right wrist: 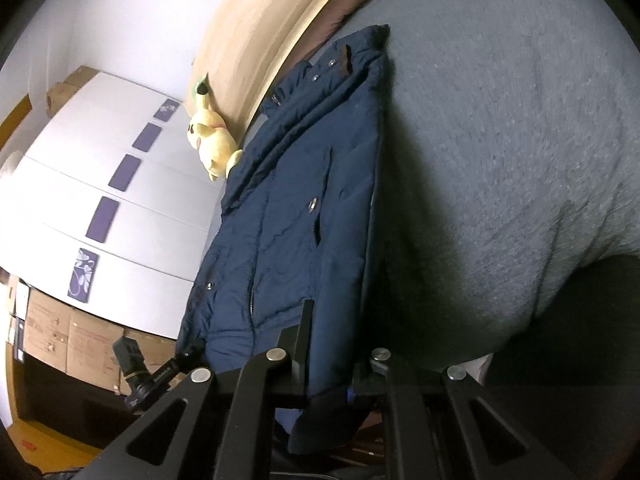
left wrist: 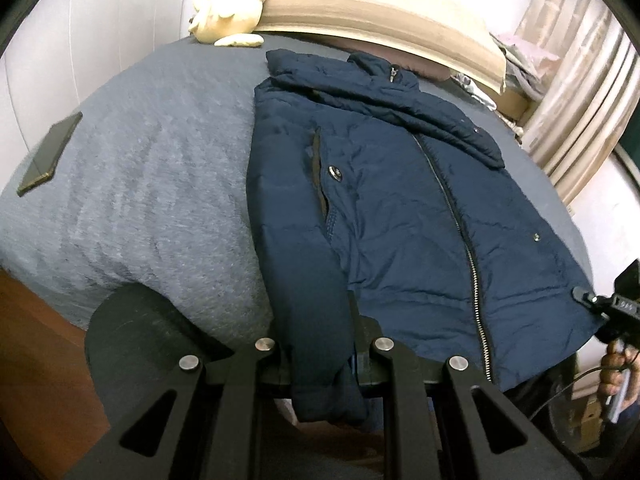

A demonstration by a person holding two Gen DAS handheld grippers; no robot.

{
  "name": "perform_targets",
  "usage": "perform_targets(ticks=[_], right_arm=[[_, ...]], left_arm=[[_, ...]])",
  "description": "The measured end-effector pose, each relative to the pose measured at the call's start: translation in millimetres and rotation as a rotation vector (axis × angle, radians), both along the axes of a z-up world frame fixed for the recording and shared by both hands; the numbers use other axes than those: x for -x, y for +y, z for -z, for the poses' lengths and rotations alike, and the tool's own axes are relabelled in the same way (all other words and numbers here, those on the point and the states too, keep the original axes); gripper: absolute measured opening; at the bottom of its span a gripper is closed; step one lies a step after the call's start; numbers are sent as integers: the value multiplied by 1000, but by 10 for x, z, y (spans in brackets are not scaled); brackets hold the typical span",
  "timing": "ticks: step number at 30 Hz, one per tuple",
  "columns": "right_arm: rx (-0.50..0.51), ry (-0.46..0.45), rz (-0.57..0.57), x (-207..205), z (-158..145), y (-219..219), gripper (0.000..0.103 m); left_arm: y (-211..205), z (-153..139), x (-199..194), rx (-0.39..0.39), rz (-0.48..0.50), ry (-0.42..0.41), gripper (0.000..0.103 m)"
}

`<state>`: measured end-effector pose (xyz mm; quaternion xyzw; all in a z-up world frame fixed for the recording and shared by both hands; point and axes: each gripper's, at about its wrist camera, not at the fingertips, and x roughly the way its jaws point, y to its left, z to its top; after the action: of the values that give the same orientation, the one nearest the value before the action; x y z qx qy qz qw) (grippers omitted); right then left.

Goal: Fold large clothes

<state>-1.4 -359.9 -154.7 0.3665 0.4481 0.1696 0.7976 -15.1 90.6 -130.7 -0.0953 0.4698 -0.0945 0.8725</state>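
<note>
A navy puffer jacket (left wrist: 400,200) lies front up on the grey bed cover (left wrist: 152,168), zip closed, collar toward the headboard. One sleeve is folded across its chest. My left gripper (left wrist: 320,344) is shut on the jacket's left bottom corner, and navy cloth hangs down between its fingers. My right gripper (right wrist: 332,360) is shut on the jacket (right wrist: 296,216) at its other bottom corner, at the near bed edge. The right gripper's body also shows at the right edge of the left wrist view (left wrist: 616,308).
A yellow plush toy (left wrist: 232,4) sits by the beige headboard (left wrist: 380,12). A dark phone (left wrist: 50,154) lies on the cover at far left. White wardrobe doors (right wrist: 100,184) and cardboard boxes (right wrist: 72,328) stand beside the bed. Curtains (left wrist: 580,92) hang at right.
</note>
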Motion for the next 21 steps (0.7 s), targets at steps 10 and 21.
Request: perform_targets(ticks=[10, 21], right_arm=[[1, -5, 6, 60, -30, -98, 12], [2, -40, 6, 52, -110, -210, 12]], left_arm=[[19, -52, 118, -1, 26, -26, 17], [-4, -135, 214, -12, 47, -49, 17]])
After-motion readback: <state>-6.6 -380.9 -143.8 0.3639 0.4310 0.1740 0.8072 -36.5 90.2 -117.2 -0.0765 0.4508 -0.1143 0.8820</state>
